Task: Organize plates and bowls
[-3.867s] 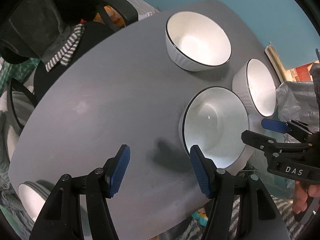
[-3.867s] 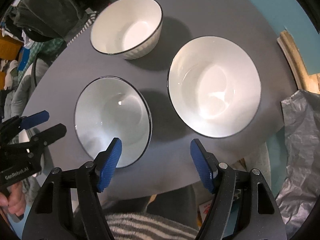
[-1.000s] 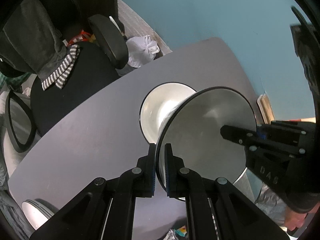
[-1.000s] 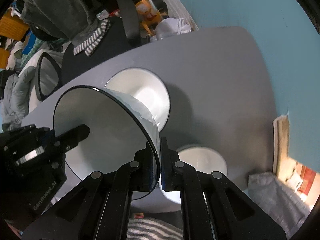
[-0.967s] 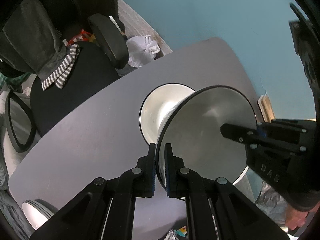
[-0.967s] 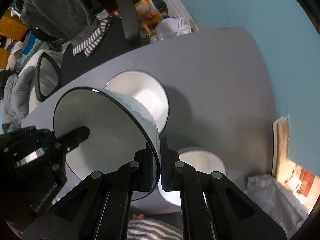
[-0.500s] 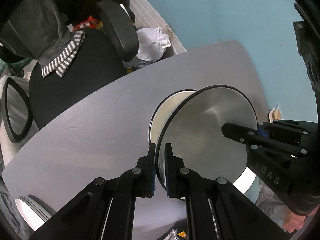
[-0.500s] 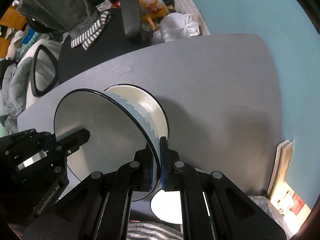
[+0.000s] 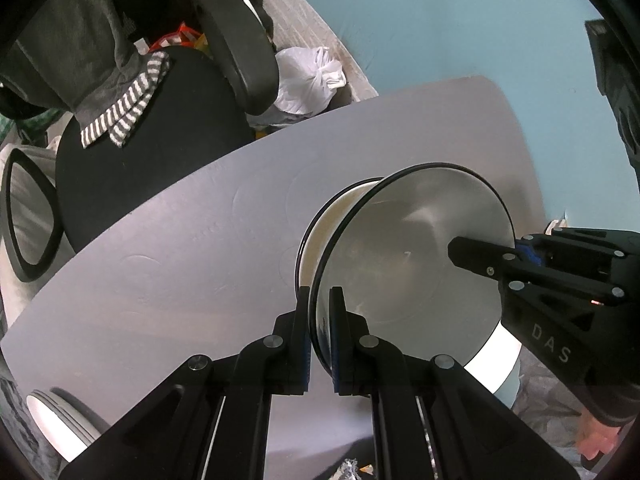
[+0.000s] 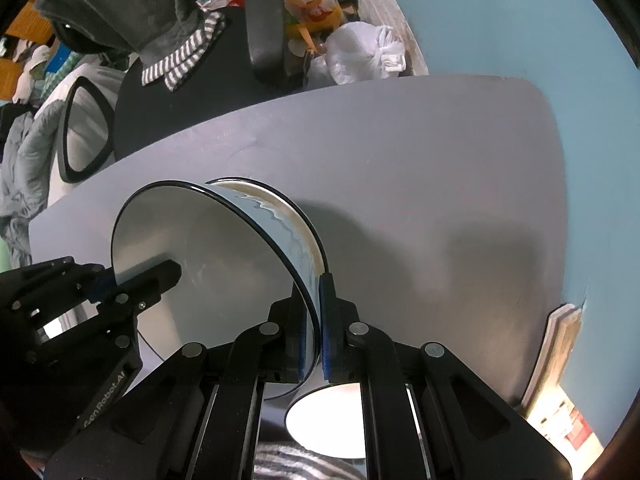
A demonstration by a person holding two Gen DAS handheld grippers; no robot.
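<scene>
Both grippers are shut on the rim of one white bowl with a black rim (image 9: pixel 408 256), held above the grey table (image 9: pixel 160 280). My left gripper (image 9: pixel 319 308) clamps its near edge; my right gripper (image 10: pixel 316 304) clamps the opposite edge of the held bowl (image 10: pixel 208 264). A second white bowl (image 9: pixel 340 216) sits right beneath it, mostly hidden; its rim (image 10: pixel 288 208) peeks out behind the held bowl. A third white bowl (image 10: pixel 332 420) stands at the table's near edge and also shows in the left wrist view (image 9: pixel 496 360).
A white plate or bowl (image 9: pixel 56 420) lies at the table's near left corner. A black office chair (image 9: pixel 160 120) with a grey garment stands behind the table. A white plastic bag (image 10: pixel 360 56) lies on the floor by the blue wall.
Both grippers have carried the held bowl farther over the table and down onto the bowl behind it, which is now mostly covered.
</scene>
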